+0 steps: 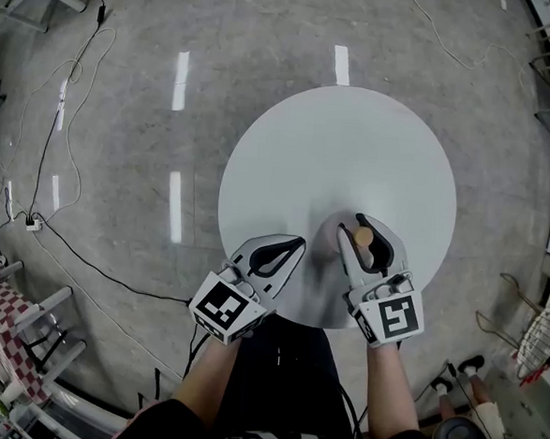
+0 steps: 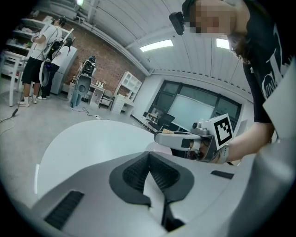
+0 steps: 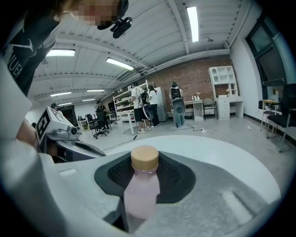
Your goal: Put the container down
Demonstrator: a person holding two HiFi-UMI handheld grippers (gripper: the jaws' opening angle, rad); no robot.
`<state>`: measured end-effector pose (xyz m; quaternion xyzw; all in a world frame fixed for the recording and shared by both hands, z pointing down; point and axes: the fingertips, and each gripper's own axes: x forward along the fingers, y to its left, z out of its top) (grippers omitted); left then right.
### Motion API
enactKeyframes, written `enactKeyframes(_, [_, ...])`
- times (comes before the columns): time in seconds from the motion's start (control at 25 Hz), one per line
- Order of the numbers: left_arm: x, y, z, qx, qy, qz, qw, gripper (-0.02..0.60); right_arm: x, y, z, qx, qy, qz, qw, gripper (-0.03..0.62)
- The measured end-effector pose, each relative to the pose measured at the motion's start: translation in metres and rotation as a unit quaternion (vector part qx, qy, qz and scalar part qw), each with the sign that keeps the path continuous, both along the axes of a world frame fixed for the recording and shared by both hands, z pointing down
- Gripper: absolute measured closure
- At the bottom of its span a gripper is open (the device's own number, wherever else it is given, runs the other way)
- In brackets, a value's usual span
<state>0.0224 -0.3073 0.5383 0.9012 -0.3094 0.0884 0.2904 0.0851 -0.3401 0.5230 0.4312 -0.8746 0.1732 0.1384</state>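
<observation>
The container is a small pale pink bottle with a tan round cap. It is upright between the jaws of my right gripper, which is shut on its body over the near part of the round white table. In the right gripper view the bottle fills the gap between the black pads, with its cap above them. I cannot tell whether its base touches the table. My left gripper is at the table's near edge, left of the right one, shut and empty. Its pads meet at the tips.
Black and white cables trail over the grey floor left of the table. A red-checked cloth sits by white frames at lower left, and a wire rack at lower right. People stand by shelves far beyond the table.
</observation>
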Motion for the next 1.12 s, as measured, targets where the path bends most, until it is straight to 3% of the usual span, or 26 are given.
enactKeyframes(1.12, [-0.003, 0.004, 0.006, -0.002, 0.002, -0.011, 0.9999, 0.568, -0.012, 0.012, 0.006, 0.04, 0.073, -0.04, 0.996, 0.467])
